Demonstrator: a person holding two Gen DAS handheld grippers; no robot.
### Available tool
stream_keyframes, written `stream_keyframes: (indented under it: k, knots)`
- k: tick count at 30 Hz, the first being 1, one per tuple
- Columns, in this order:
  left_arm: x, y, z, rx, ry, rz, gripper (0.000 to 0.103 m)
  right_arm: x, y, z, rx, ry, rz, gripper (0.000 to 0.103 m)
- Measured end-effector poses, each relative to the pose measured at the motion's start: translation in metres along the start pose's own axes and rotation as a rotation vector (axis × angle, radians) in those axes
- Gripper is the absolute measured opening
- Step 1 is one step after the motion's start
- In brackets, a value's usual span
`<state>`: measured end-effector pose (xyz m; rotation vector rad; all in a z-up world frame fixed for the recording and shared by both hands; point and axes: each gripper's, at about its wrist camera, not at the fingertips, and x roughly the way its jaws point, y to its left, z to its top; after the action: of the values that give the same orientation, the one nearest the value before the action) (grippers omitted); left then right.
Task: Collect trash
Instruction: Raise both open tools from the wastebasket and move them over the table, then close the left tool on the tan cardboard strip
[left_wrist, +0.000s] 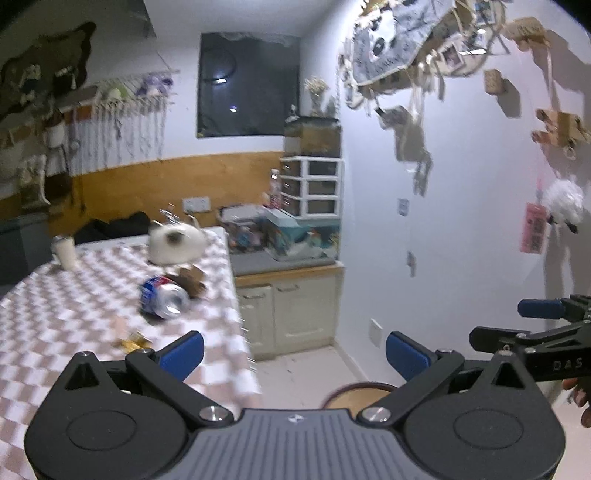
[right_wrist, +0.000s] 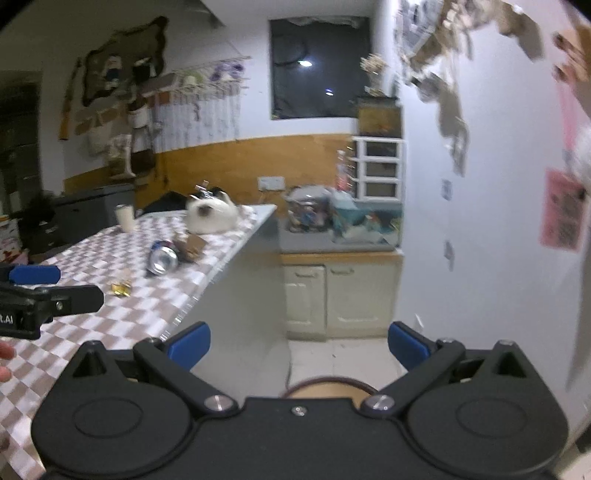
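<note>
On the far left of the table covered in a brown-and-white chequered cloth (left_wrist: 55, 314) stands a pale upright cup (left_wrist: 65, 252), well apart from the trash. Right of it, mid-table, lies the crushed blue-and-silver drinks can (left_wrist: 162, 297) on its side, its long axis running near-to-far with the open silver end toward the cameras; a brown crumpled wrapper (left_wrist: 192, 282) touches its far right side, and a small yellow scrap (left_wrist: 133, 341) lies nearer, just left of the can. Behind them rests a white fluffy cat (left_wrist: 177, 243), near the can and a likely obstruction. The left gripper (left_wrist: 293, 356), jaws wide and empty, hangs over the table's right edge, with the can ahead and to its left; it appears the nearer. The right gripper (right_wrist: 298, 345), likewise wide and empty, sits off the table over the floor, above a round brown-rimmed bin (right_wrist: 325, 387).
</note>
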<state>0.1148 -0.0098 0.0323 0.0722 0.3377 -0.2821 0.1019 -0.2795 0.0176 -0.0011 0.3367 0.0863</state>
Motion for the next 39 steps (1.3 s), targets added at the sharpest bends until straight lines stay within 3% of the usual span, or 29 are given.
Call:
stream_keyframes:
  k: [8, 16, 25, 29, 31, 35, 37, 39]
  knots:
    - [0.007, 0.074, 0.026, 0.005, -0.029, 0.067, 0.103, 0.032, 0.055, 0.040, -0.075, -0.033, 0.084, 0.103]
    - [0.049, 0.153, 0.049, -0.058, -0.024, 0.094, 0.103, 0.084, 0.102, 0.066, -0.071, -0.029, 0.144, 0.103]
    - [0.132, 0.228, 0.048, -0.204, 0.085, 0.109, 0.103, 0.162, 0.136, 0.070, 0.048, 0.044, 0.180, 0.103]
    - [0.170, 0.252, 0.036, -0.276, 0.136, 0.105, 0.103, 0.188, 0.151, 0.064, 0.023, 0.067, 0.182, 0.103]
    - [0.186, 0.260, 0.029, -0.298, 0.158, 0.110, 0.099, 0.201, 0.159, 0.062, 0.001, 0.086, 0.194, 0.103]
    - [0.215, 0.269, 0.015, -0.319, 0.224, 0.119, 0.079, 0.216, 0.174, 0.056, -0.063, 0.107, 0.224, 0.102]
    - [0.226, 0.269, 0.009, -0.314, 0.250, 0.129, 0.076, 0.222, 0.181, 0.053, -0.109, 0.112, 0.240, 0.093]
    - [0.236, 0.269, 0.004, -0.292, 0.271, 0.128, 0.073, 0.227, 0.186, 0.049, -0.141, 0.121, 0.266, 0.091]
